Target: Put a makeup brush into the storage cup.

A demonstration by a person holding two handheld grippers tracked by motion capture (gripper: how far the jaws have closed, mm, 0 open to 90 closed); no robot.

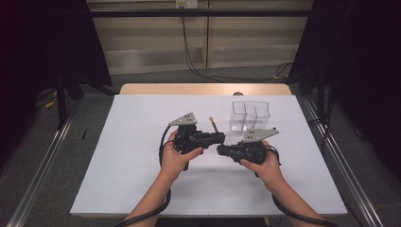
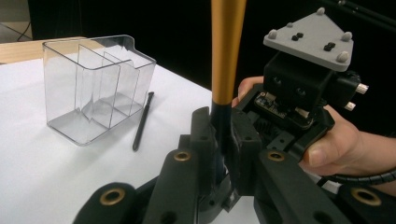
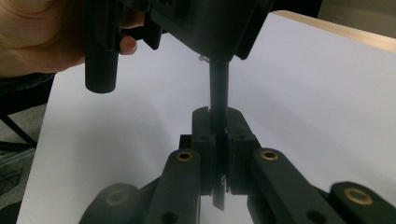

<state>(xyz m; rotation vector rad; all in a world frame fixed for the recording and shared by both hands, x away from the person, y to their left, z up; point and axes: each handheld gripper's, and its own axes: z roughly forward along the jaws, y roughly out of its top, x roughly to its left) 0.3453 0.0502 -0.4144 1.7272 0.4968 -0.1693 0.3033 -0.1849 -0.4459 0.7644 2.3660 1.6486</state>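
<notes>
Both claws (image 1: 220, 144) clamped on one gold-handled brush (image 2: 227, 51), upright between.

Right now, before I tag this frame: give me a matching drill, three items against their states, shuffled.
Things:
1. gold-handled stick
2. black pen
3. clear divided box

States:
A. stands upright on the white sheet
B. lies flat on the sheet beside the box
C. clamped between the jaws of the left gripper

Pairs: 1-C, 2-B, 3-A
</notes>
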